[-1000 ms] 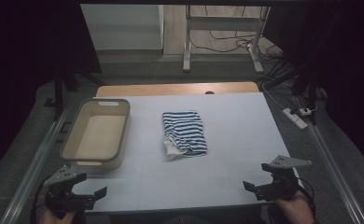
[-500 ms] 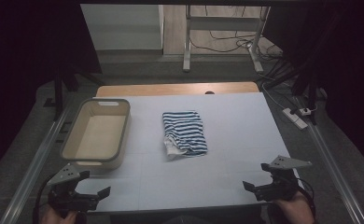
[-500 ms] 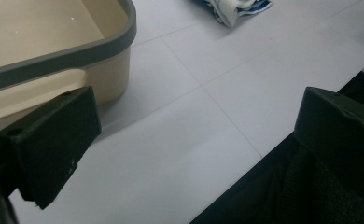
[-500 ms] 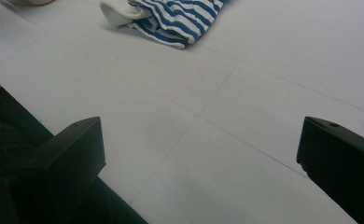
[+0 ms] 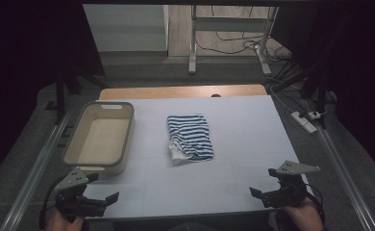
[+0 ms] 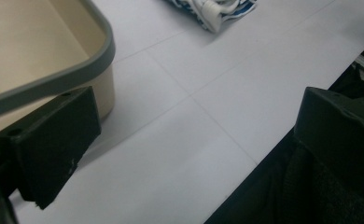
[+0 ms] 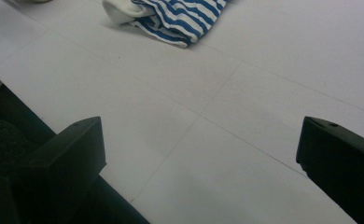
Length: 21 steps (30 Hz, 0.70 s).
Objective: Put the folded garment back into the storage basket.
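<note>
The left claw is edging along the bench's near edge by the left corner, a little different from a second ago; the right claw is staying put near the right corner. Both are spread wide and gripping nothing. The striped cloth is lying mid-bench, untouched, and the tub at the left edge looks bare, so probably nothing has begun.

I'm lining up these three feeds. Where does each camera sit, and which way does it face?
High view: above the near table edge, facing forward and down; both hands and tongs, left, right.
Left gripper view: rides the left tongs, facing the beige bin.
Right gripper view: rides the right tongs, looking across the white table.
All three share the striped cloth.
</note>
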Each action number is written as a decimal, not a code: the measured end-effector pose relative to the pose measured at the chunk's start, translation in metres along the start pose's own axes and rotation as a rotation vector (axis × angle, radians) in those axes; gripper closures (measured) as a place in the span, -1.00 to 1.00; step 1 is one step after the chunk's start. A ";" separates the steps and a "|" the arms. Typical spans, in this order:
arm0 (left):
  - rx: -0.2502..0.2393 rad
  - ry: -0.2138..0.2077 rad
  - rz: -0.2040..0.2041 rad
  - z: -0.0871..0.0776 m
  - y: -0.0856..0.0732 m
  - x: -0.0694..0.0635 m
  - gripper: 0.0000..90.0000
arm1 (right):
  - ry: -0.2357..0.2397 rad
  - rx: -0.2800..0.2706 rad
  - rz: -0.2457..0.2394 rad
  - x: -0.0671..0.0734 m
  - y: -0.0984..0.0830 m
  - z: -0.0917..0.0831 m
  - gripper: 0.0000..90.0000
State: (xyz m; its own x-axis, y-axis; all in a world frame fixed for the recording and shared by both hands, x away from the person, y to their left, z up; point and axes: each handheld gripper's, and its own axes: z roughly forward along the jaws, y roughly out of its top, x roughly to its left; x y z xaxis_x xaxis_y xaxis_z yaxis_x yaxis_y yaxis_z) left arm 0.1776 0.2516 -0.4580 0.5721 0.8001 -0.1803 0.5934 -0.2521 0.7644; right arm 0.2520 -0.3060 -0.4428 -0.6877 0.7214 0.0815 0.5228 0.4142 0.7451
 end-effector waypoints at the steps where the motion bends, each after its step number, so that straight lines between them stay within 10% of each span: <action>1: 0.001 -0.005 0.003 0.001 0.001 0.000 -1.00 | 0.000 0.002 0.000 0.000 0.000 0.000 -0.98; 21: -0.015 -0.046 0.032 0.022 0.015 -0.004 -1.00 | 0.001 0.012 -0.008 0.001 0.000 0.001 -0.97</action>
State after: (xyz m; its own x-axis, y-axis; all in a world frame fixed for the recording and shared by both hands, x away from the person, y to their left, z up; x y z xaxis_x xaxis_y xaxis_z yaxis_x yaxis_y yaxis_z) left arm 0.1968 0.2329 -0.4594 0.6163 0.7658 -0.1838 0.5661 -0.2685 0.7794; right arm 0.2521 -0.3044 -0.4433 -0.6924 0.7176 0.0757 0.5230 0.4268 0.7378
